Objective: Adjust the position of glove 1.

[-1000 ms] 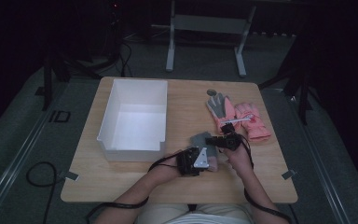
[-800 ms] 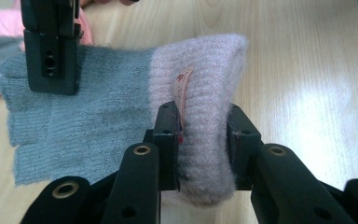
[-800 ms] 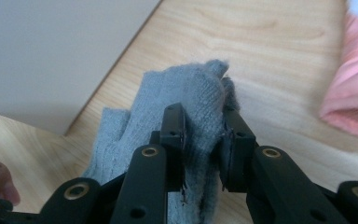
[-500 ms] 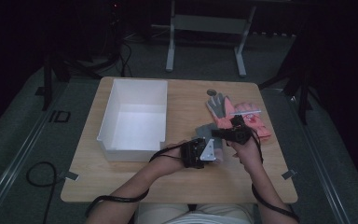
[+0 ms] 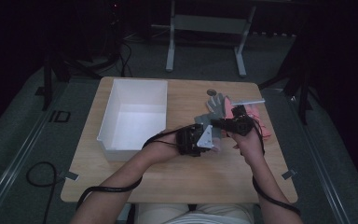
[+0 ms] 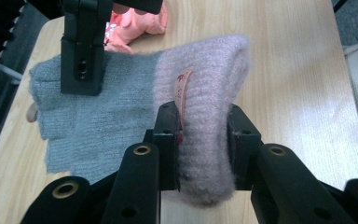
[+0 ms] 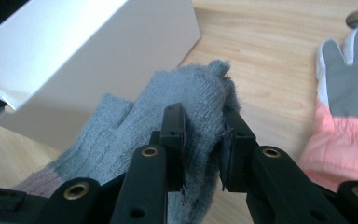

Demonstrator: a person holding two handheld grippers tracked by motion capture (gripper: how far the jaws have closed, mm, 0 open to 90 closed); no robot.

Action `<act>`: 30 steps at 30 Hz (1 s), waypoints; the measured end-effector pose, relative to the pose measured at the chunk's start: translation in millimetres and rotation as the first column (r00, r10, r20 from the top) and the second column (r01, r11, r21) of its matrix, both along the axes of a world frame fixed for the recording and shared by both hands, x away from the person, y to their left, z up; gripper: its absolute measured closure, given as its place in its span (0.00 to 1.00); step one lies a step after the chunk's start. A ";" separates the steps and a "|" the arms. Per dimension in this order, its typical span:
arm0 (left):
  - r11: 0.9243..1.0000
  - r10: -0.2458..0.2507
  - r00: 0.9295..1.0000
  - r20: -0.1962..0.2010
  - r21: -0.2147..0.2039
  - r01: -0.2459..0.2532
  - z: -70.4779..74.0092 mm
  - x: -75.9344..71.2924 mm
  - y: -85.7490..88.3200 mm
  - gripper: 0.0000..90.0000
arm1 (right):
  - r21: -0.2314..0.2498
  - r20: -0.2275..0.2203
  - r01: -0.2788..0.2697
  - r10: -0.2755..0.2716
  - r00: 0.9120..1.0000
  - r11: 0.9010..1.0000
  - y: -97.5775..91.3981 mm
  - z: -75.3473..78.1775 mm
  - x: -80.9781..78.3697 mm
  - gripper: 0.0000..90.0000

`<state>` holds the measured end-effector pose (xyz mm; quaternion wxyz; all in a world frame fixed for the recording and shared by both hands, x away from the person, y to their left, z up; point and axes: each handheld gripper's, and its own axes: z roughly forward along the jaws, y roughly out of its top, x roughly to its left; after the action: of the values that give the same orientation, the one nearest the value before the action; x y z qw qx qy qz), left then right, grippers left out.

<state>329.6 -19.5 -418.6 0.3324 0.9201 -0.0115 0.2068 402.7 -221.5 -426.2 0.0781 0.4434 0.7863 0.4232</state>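
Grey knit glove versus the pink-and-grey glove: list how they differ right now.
The grey knit glove is woolly with a fuzzy pink cuff; the pink-and-grey glove looks smoother, with a grey palm and gathered pink wrist. The grey knit glove is clamped at both ends, cuff in the left gripper and finger end in the right gripper; the pink-and-grey glove lies free. Both are on the wooden table.

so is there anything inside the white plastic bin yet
No, the white plastic bin shows only its bare white floor in the high view, while the grey knit glove lies outside it.
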 end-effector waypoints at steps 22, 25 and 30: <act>0.998 0.054 0.998 0.041 0.020 -0.055 34.8 5.7 52.5 0.78 | -0.010 0.046 -0.056 0.056 0.997 0.998 56.8 31.8 15.2 0.83; 0.998 0.063 0.997 0.040 0.028 -0.064 37.5 5.4 61.9 0.78 | -0.015 0.051 -0.068 0.069 0.996 0.998 66.9 34.0 16.3 0.83; 0.996 0.088 0.995 0.040 0.024 -0.089 41.6 4.1 83.8 0.78 | -0.012 0.059 -0.104 0.104 0.993 0.995 88.3 37.4 19.6 0.83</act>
<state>333.7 64.3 -377.0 0.3109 0.9197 0.0199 0.2390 422.3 -133.2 -388.8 0.0814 0.3886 0.8075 0.4362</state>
